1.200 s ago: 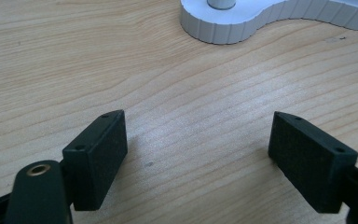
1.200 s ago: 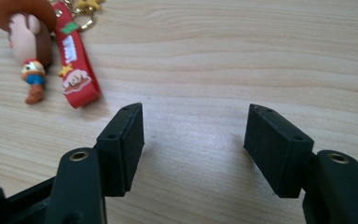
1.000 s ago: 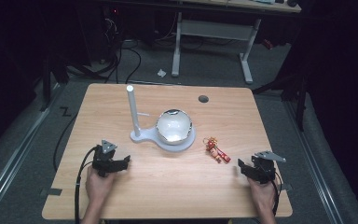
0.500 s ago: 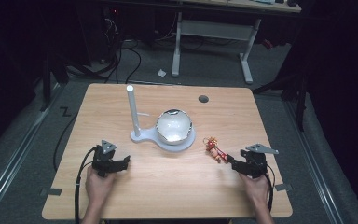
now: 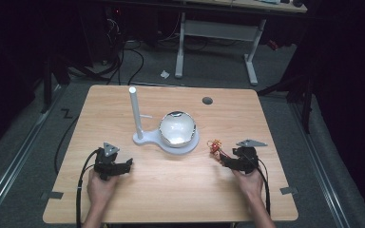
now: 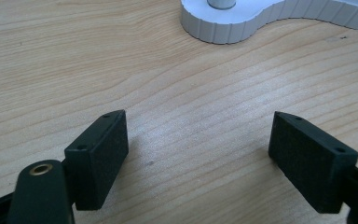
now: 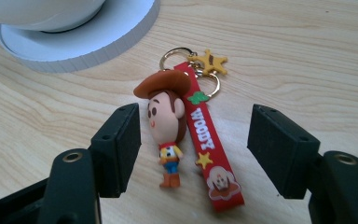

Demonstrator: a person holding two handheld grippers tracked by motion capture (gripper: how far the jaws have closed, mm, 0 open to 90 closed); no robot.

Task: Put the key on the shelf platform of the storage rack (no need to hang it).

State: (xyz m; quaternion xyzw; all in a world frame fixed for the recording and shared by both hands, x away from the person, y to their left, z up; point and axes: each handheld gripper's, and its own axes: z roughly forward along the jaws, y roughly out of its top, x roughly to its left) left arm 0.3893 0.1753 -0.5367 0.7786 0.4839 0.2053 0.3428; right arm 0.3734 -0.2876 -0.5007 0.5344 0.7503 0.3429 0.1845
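Here, the right gripper, jaws just spread wide, straddled the keychain near the table's right edge, risking pinching only its strap.

The right gripper now sits further left on the table than a second ago, away from the near right corner and up to the keychain, which lies right of the white stand's round base. Its hand comes along, further in from the right edge. The jaws have just been opening and now stand wide apart. In the right gripper view the cowboy figure and the red strap lie flat on the wood between the two black pads, with neither pad touching them.
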